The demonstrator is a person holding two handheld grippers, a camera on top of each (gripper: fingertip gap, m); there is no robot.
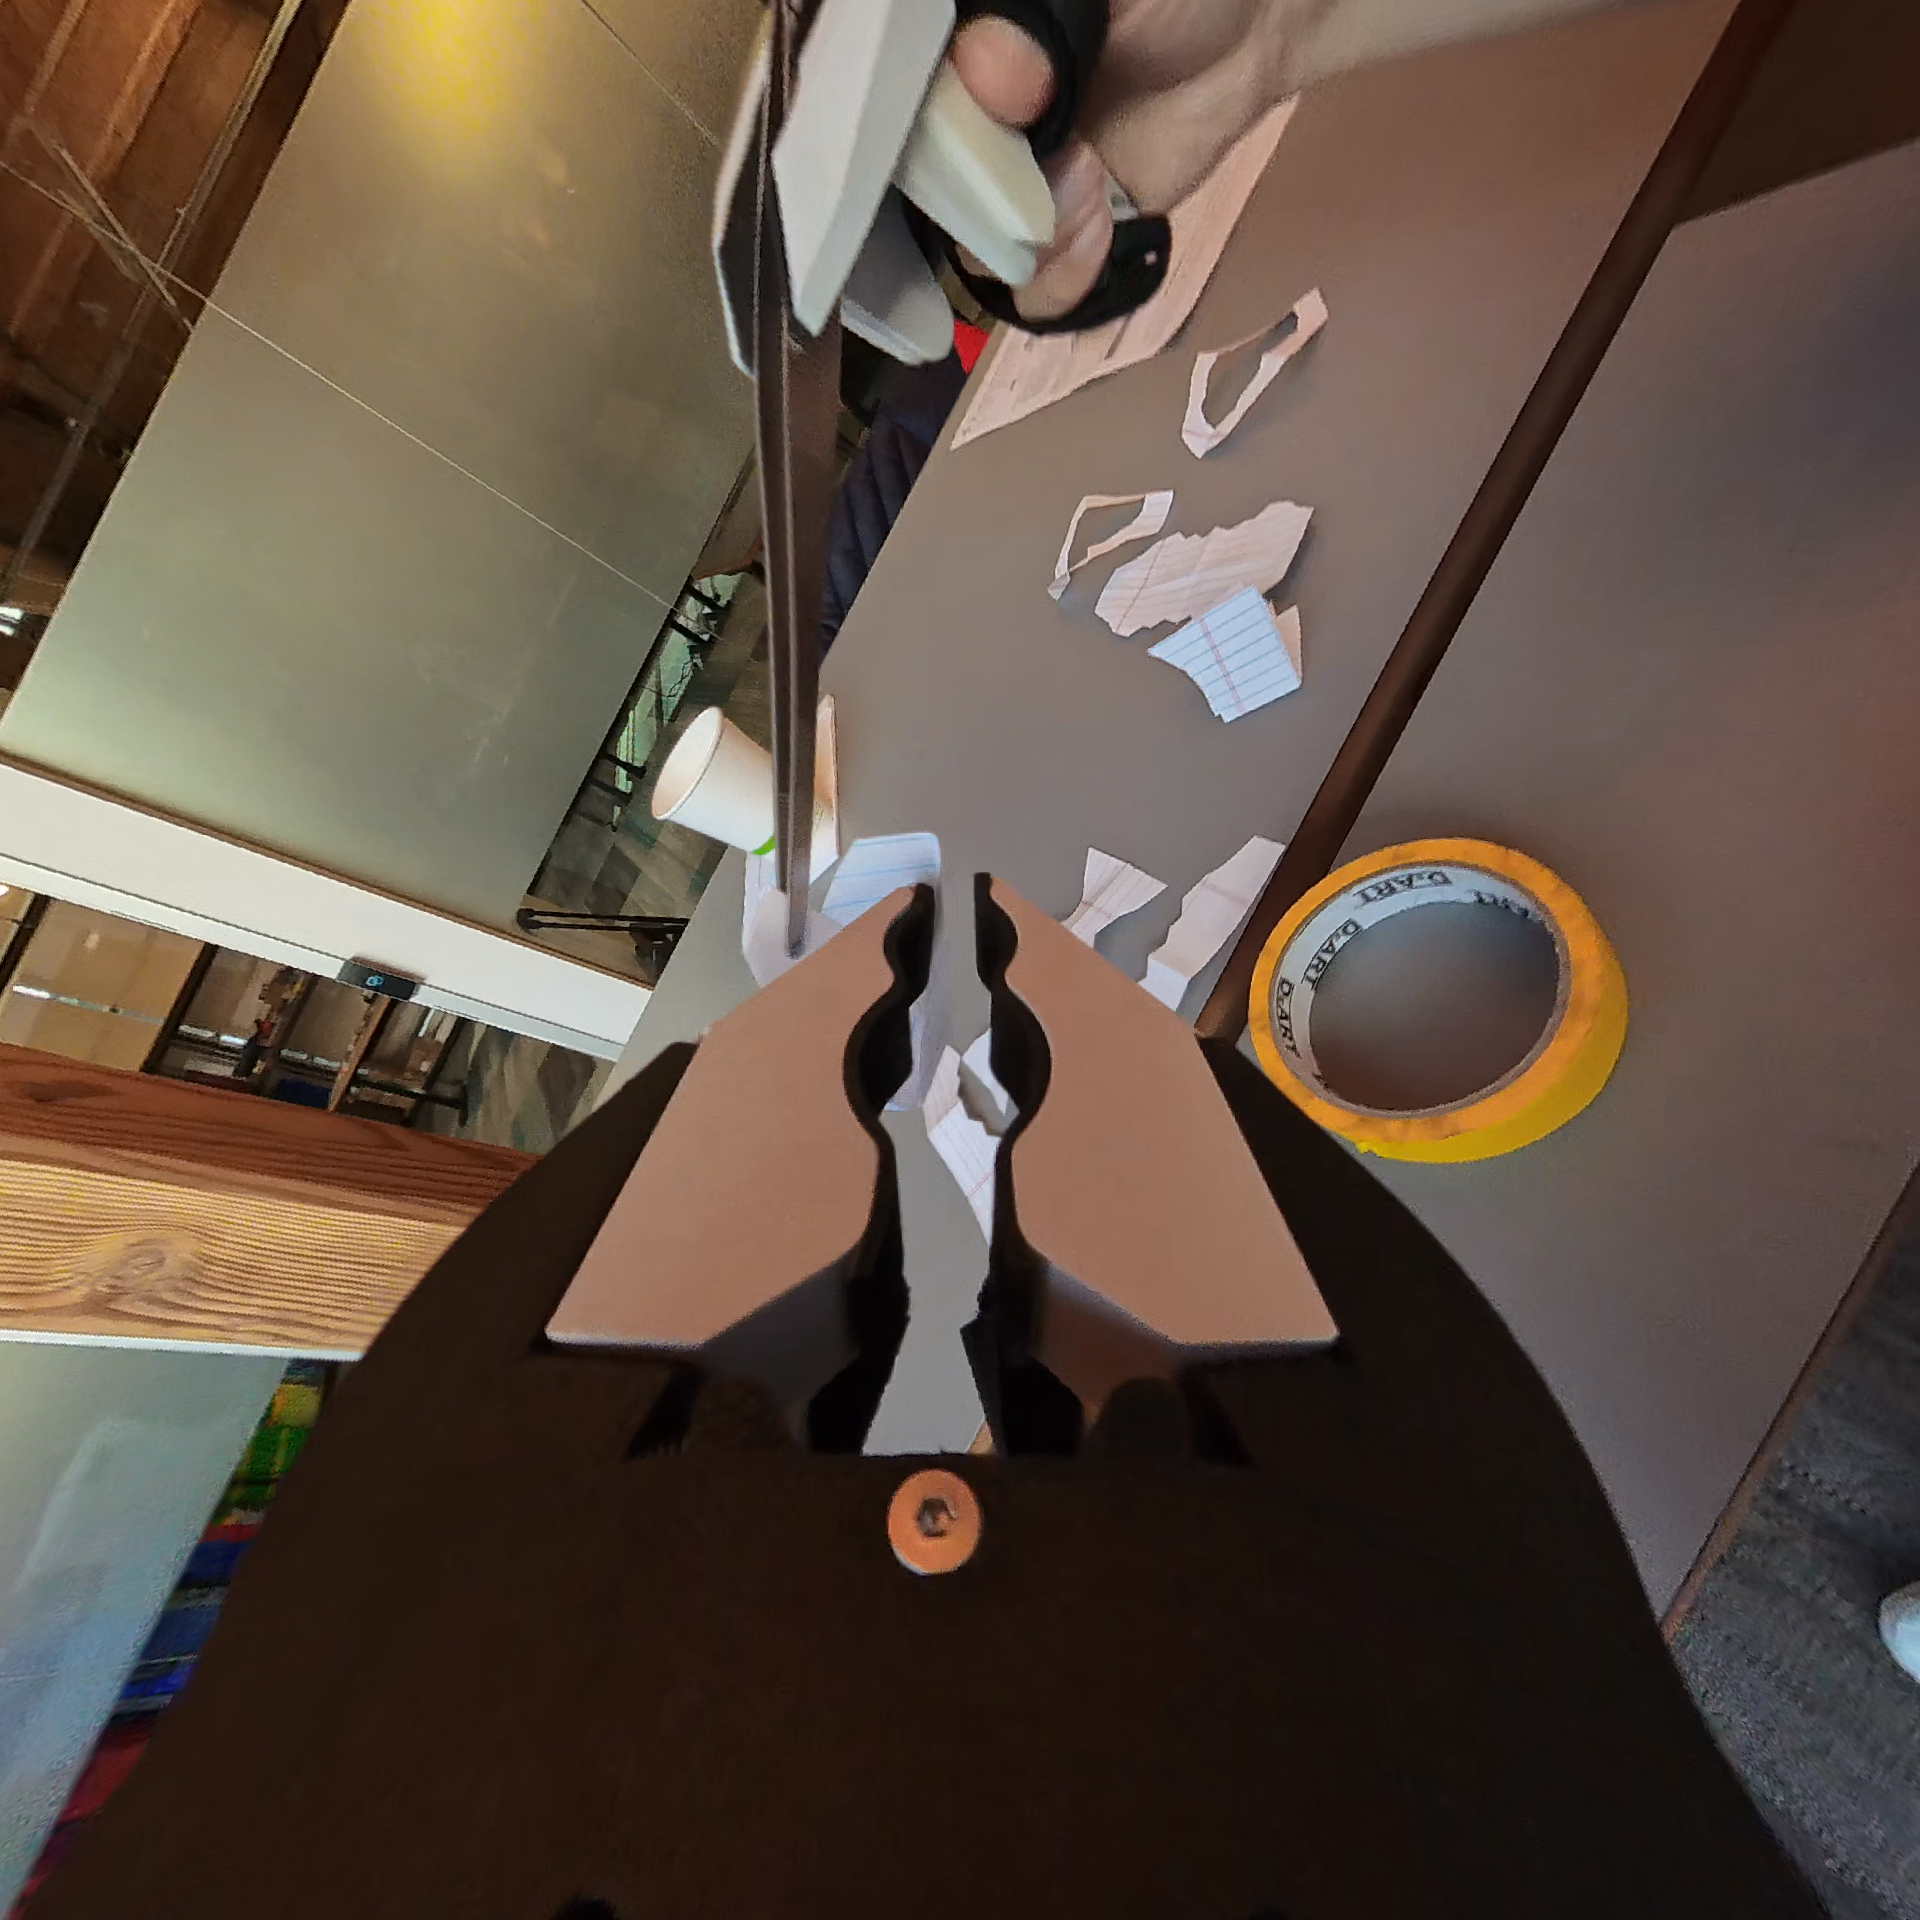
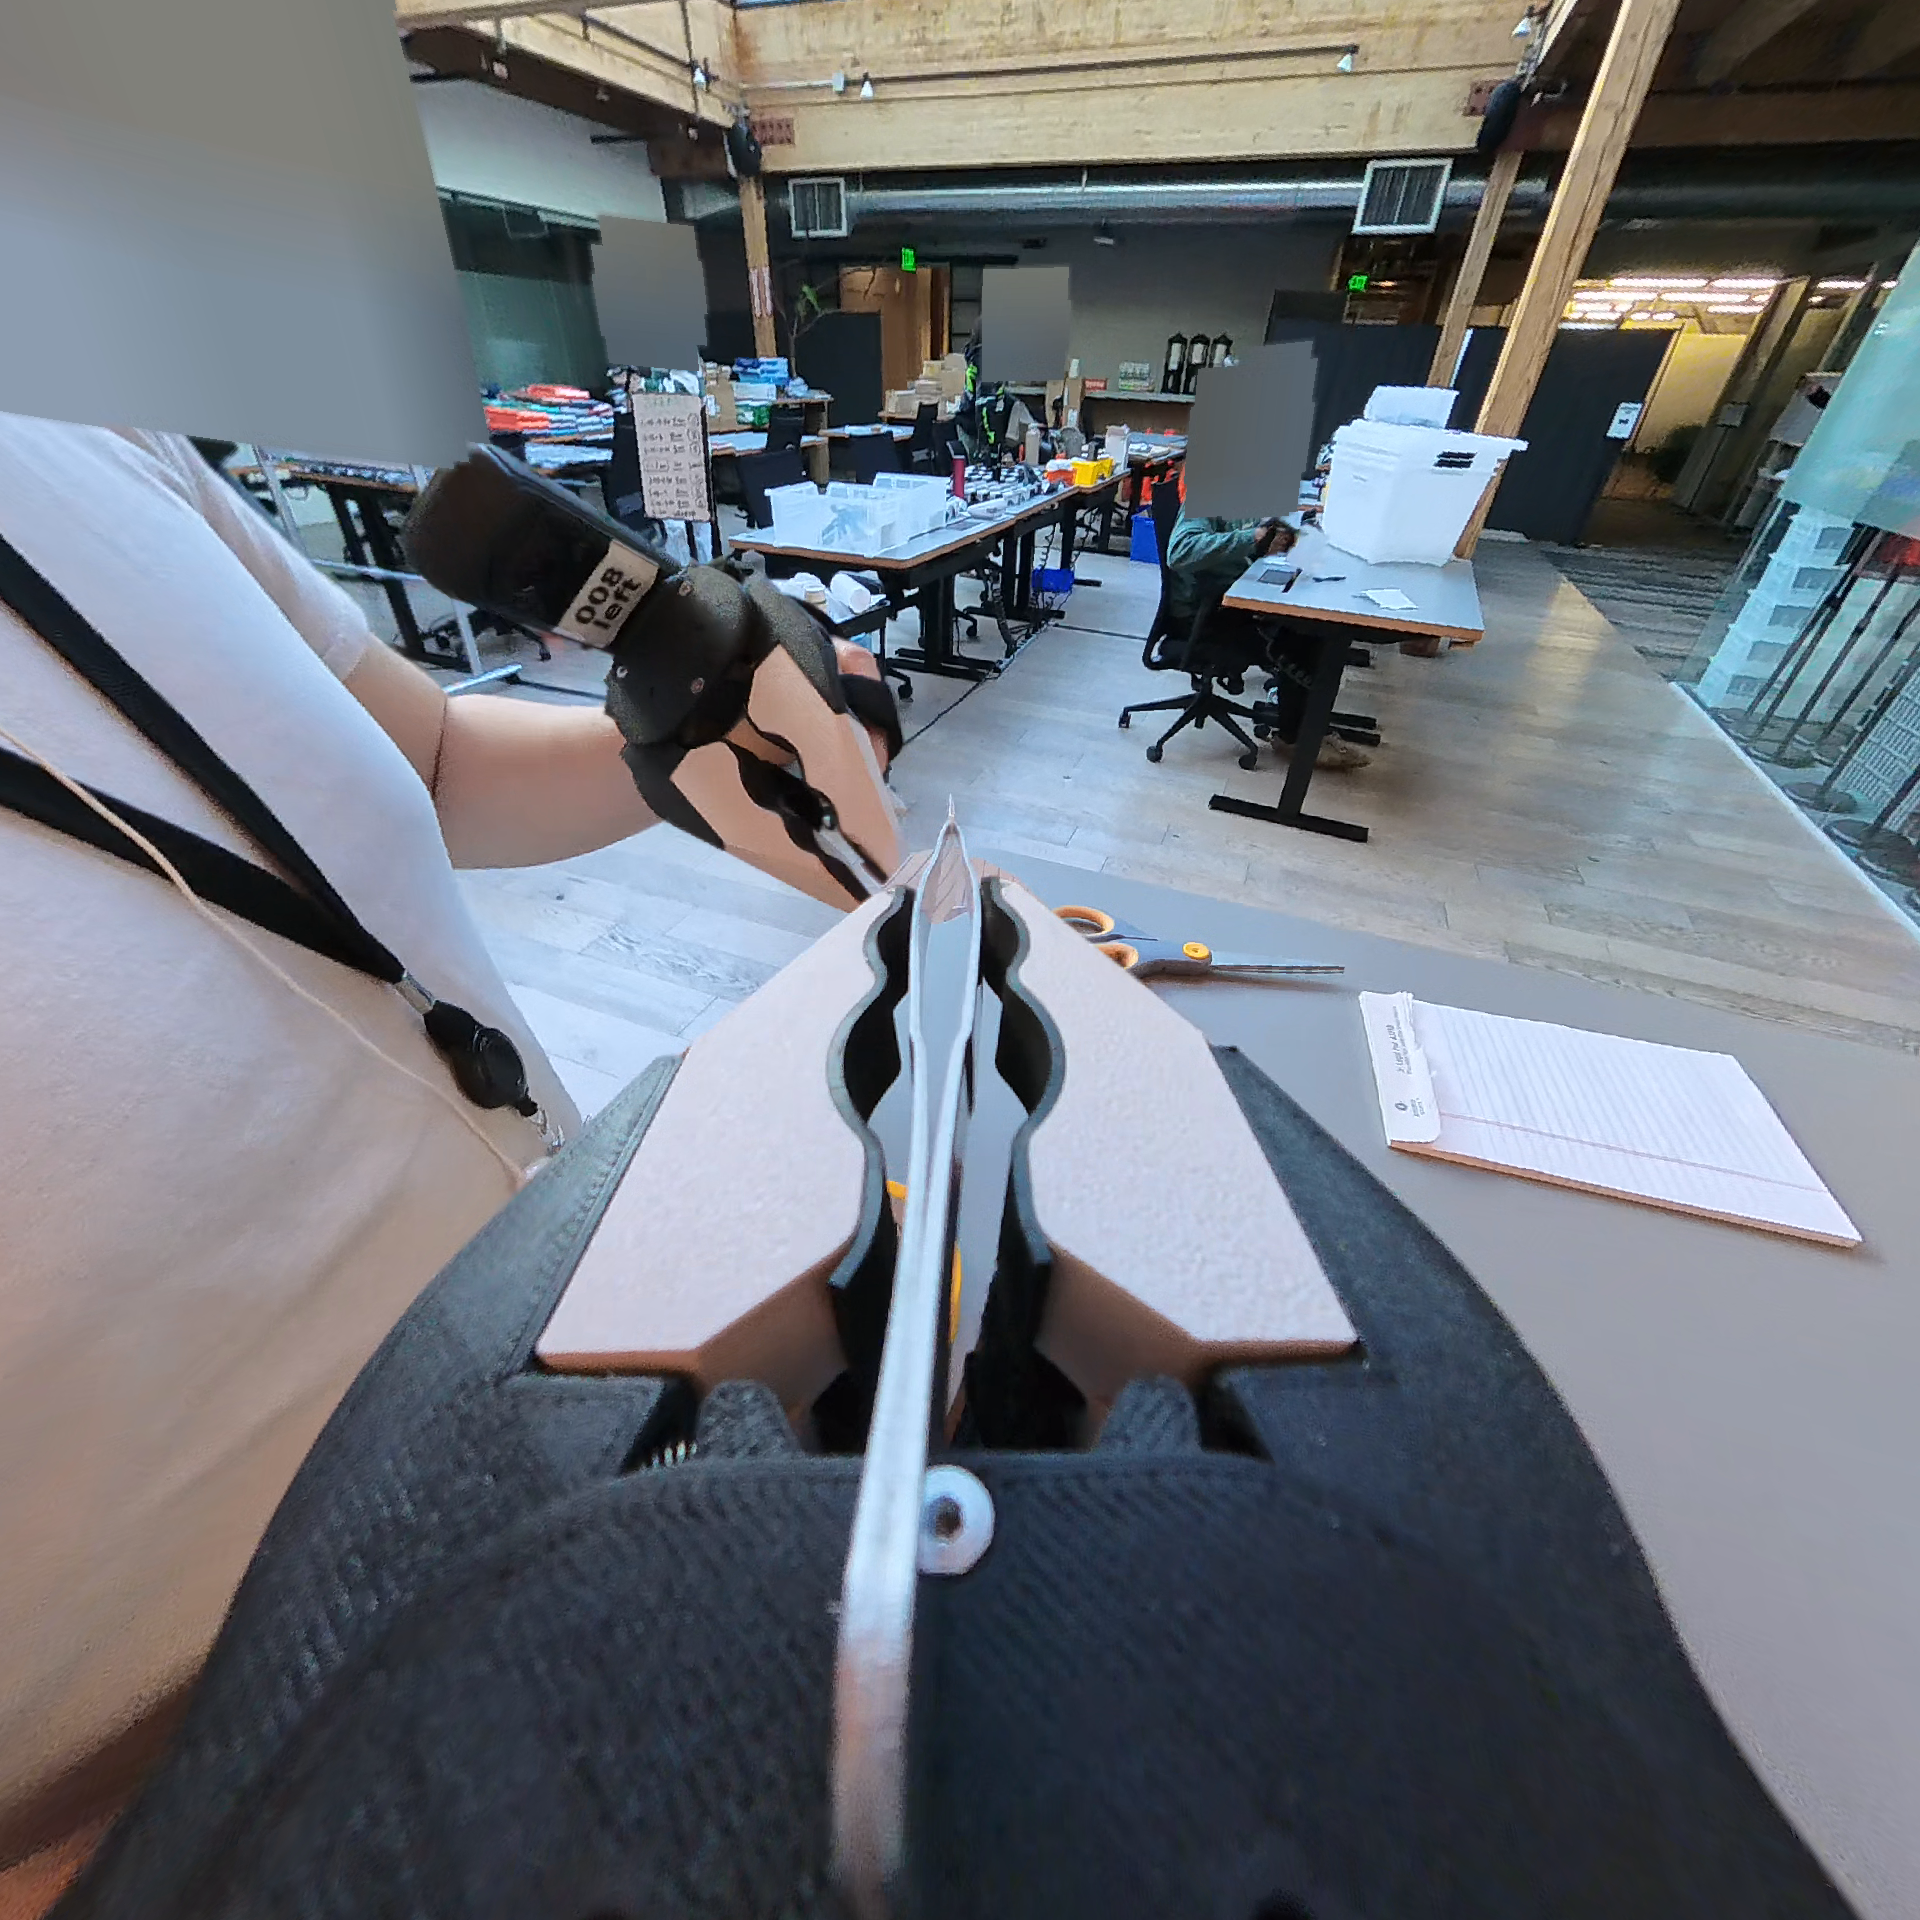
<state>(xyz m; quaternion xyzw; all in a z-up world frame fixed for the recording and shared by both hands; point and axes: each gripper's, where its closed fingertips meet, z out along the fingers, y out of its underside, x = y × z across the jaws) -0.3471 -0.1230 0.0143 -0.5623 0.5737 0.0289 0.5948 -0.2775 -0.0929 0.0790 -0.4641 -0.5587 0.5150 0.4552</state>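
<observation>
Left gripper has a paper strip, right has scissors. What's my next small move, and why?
Probably shift the scissors a little sideways toward the paper strip pinched in the left gripper. They are held in the right gripper, and their tip sits just beside the left fingers, off the strip, so they likely can't bite it yet.

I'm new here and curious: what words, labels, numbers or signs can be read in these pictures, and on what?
I leave the wording itself unquoted; these things bear it:
Yellow tape roll: printing round its inner core, legible.
Left gripper: white label on its body, legible.
Notepad: printed header strip, too small to read.
Green ceiling signs: too small to read.
Scissors in the right gripper: no writing shows.
</observation>
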